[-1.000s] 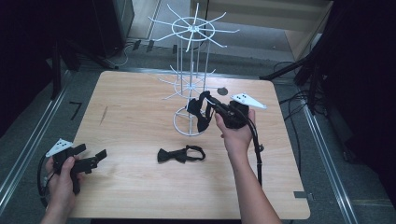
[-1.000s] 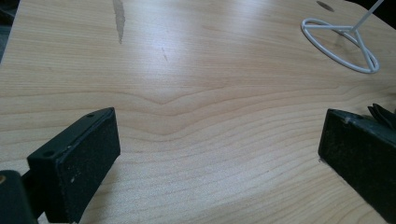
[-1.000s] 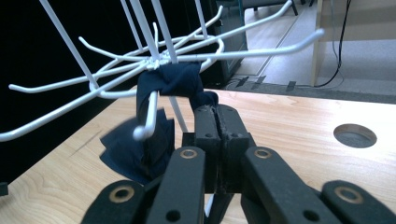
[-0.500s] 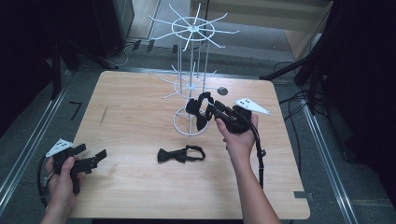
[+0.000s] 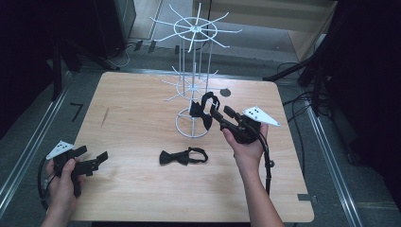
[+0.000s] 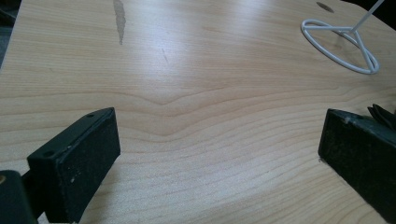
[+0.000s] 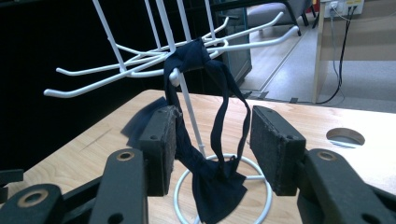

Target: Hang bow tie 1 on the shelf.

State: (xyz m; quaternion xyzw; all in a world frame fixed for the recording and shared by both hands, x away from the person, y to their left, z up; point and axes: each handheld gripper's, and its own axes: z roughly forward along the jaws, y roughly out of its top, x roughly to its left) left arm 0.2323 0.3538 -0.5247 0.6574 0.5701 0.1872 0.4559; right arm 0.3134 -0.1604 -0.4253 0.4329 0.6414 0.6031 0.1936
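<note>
Lab: lone table (image 5: 142, 123), floor cables (image 5: 302, 101), dark surroundings.

Round hole (image 5: 225, 92) in wooden table (image 5: 137, 123)

The right gripper (image 5: 215, 115) has released the bow tie (image 5: 203, 113), which now hangs from a rack (image 5: 193, 85) hook, and has drawn back slightly.

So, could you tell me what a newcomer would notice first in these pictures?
Probably the white wire rack at the table's far middle, with a dark bow tie hanging from a lower hook between the right gripper's open jaws. A second bow tie lies flat nearer the person.
</note>
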